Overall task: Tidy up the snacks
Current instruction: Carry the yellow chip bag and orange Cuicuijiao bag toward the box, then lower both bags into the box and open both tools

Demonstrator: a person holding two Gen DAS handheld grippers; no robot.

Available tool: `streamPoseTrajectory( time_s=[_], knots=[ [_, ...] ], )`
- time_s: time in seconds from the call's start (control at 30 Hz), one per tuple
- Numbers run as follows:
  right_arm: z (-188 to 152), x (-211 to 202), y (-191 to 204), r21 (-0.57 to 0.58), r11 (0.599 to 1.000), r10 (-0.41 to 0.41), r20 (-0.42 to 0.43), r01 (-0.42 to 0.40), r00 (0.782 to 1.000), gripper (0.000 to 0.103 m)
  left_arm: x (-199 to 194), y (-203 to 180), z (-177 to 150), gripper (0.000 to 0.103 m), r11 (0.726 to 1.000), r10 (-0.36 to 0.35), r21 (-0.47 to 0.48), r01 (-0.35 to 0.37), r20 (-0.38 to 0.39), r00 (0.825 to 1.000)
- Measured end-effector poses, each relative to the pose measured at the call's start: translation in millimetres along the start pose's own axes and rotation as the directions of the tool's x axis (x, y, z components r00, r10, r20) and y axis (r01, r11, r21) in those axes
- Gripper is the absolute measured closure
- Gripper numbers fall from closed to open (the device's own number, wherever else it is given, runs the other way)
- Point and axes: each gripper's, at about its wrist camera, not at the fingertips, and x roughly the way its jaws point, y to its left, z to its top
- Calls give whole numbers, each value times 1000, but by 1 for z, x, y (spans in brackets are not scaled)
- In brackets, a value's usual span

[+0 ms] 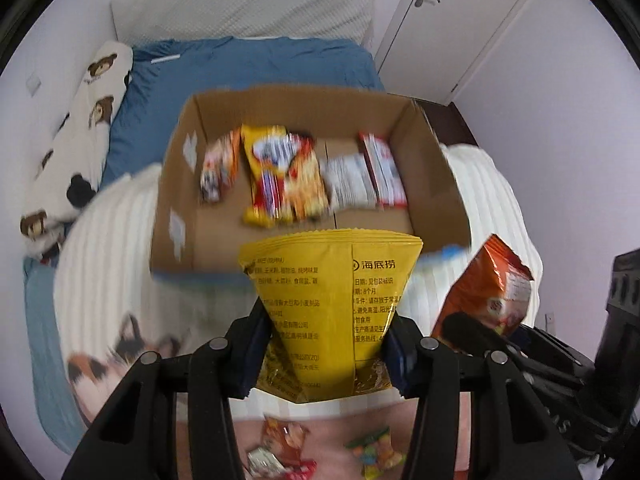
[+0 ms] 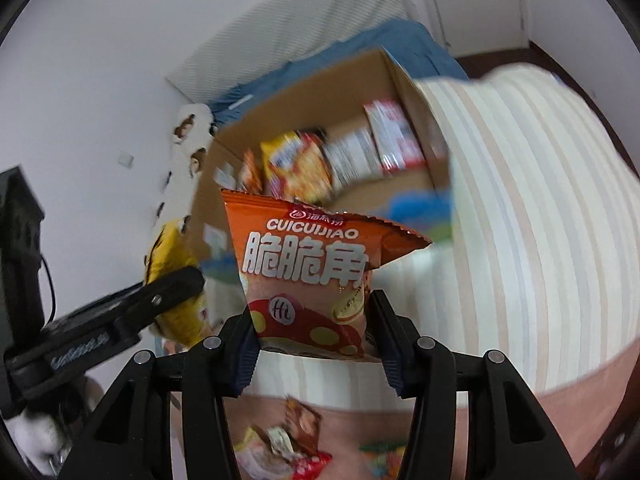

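While several packets already lie in a row across the floor of the cardboard box [image 1: 432,184], we judge the sorting to be partway through, not finished. Taking the scene from the left, our left gripper [image 1: 324,344] has its pads pressed on the lower part of a yellow snack bag [image 1: 332,280], which hangs above the striped blanket [image 1: 108,240] just short of the box's near wall. To the right of it, our right gripper [image 2: 314,336] is clamped on an orange snack bag [image 2: 304,268], also held in the air on the near side of the box. Neither bag is inside yet. Beneath both grippers a few loose packets [image 1: 284,452] lie on the bedding, blurred and hard to count, so we reckon more rounds remain after these two.
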Motion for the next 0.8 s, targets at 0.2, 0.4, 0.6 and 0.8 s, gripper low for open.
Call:
streamPoseTrajectory(
  time_s=[0.2,0.4,0.6,0.8],
  knots=[
    [63,32,22,-24,1000,-13,0,13,1000,49,34,7,69,56,1000,9,-24,-11,-71,997],
    [107,88,19,-54,996,-77,-108,72,991,49,101,18,98,56,996,-38,-84,17,-250,967],
    [111,143,9,-82,991,-123,-241,106,963,49,168,33,92,56,985,-92,-169,24,-404,910],
    [107,178,-5,-85,989,-144,-339,122,930,48,193,33,78,56,989,-76,-147,10,-448,891]
  ],
)
